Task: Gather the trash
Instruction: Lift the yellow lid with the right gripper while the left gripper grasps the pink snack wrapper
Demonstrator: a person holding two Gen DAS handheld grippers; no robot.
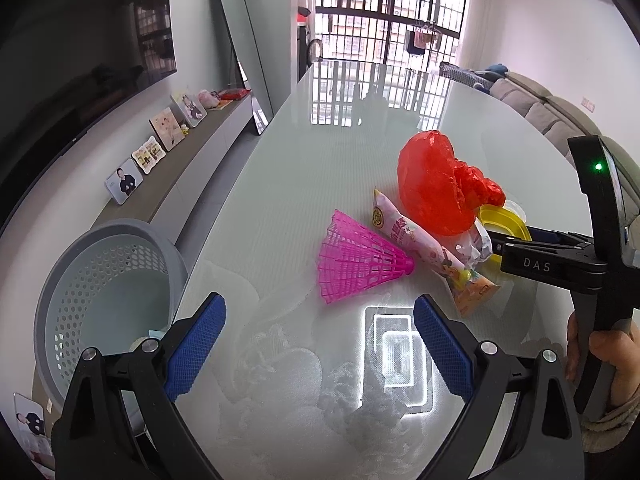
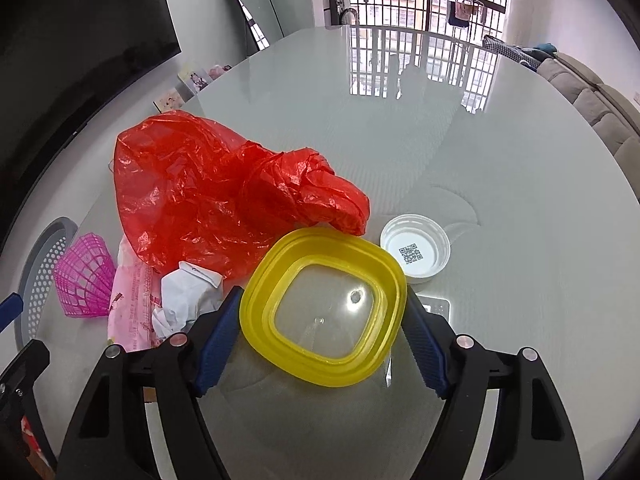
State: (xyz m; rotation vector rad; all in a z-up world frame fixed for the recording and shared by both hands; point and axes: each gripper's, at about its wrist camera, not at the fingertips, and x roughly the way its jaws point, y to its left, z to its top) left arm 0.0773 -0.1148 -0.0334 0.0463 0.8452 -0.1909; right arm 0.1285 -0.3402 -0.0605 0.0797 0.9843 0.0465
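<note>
Blue ribbed pads (image 2: 218, 340) of the right gripper (image 2: 322, 344) stand on either side of a yellow plastic lid (image 2: 320, 308), which lies flat on the glass table (image 2: 500, 168). The left pad meets the lid's rim and the right pad sits at its opposite edge; whether they press on it cannot be told, and the lid rests on the table rather than being lifted. Just beyond the lid to the right lies a white cap (image 2: 416, 248), open side up, with a printed code inside. To the lid's left sits a crumpled white paper (image 2: 184, 300), touching a pink printed wrapper (image 2: 132, 312), with a magenta plastic shuttlecock (image 2: 84, 280) further left. A crumpled red plastic bag (image 2: 216, 200) lies behind the lid and overlaps the paper and wrapper. The left gripper (image 1: 320, 344) hangs above a bare stretch of table with its blue pads (image 1: 196, 348) spread wide and nothing between them. Ahead of it, the shuttlecock lies on its side against the wrapper. A grey perforated basket (image 1: 108, 304) stands off the table's left edge, below and beside the left gripper. A hand (image 1: 604, 356) grips the right gripper's handle at the right edge of the left wrist view.
</note>
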